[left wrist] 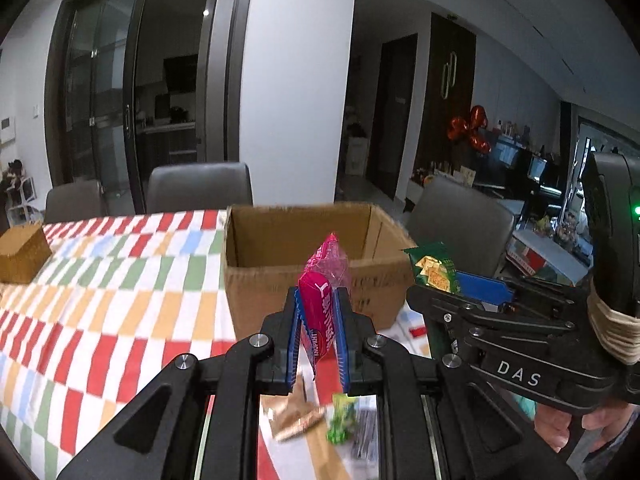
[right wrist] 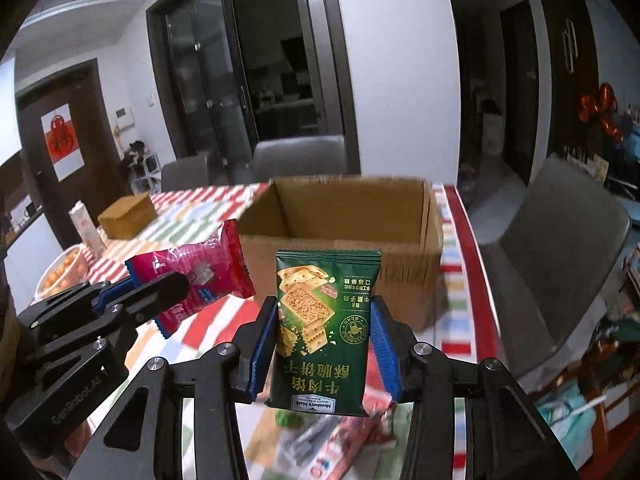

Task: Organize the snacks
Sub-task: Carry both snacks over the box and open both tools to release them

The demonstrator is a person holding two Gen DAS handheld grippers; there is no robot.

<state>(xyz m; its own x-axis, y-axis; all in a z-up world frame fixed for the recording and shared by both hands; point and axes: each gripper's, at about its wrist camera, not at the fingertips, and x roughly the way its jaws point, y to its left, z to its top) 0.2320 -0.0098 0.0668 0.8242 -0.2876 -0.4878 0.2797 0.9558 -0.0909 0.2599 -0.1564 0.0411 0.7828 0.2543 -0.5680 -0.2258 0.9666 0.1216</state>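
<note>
So the counter (right wrist: 460, 276) has this checkered cloth in red, green, orange and blue. An open cardboard box (right wrist: 344, 216) sits on it toward the far side, with a smaller brown box (right wrist: 127, 216) off to the left. A few loose snack packets (left wrist: 320, 420) lie blurry at the near edge.

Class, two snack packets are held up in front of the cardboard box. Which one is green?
The cracker packet in the right gripper; the left gripper holds a pink packet.
</note>
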